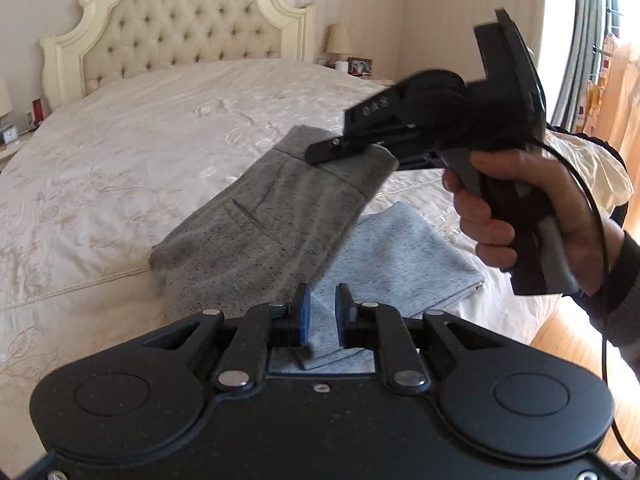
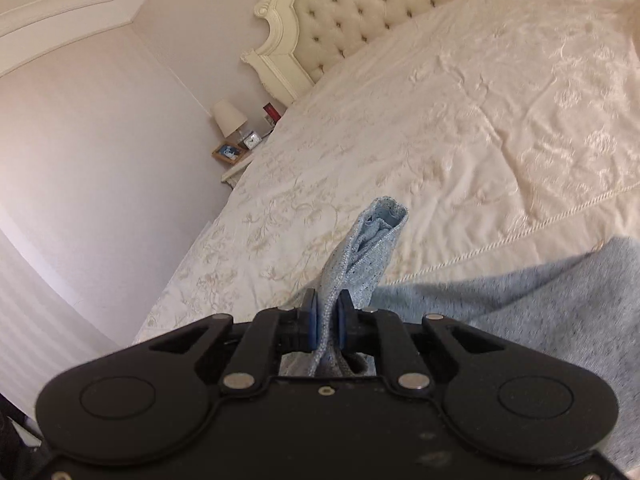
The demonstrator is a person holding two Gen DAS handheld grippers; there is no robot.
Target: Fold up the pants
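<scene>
Grey speckled pants (image 1: 264, 220) hang lifted over the near edge of the bed, their lower part folded flat on the cover (image 1: 404, 256). My right gripper (image 1: 320, 156) is shut on the waistband and holds it up; in the right wrist view (image 2: 327, 322) the pinched band (image 2: 372, 240) sticks up between the blue pads. My left gripper (image 1: 322, 312) is just above the cloth, its jaws a little apart with grey fabric showing behind the gap. I cannot tell whether it grips the fabric.
The bed has a cream embroidered cover (image 1: 160, 128) and a tufted headboard (image 1: 184, 28). Nightstands with lamps (image 1: 339, 42) (image 2: 229, 118) stand on both sides. A wooden floor (image 1: 568, 344) and a curtained window (image 1: 600, 40) are to the right.
</scene>
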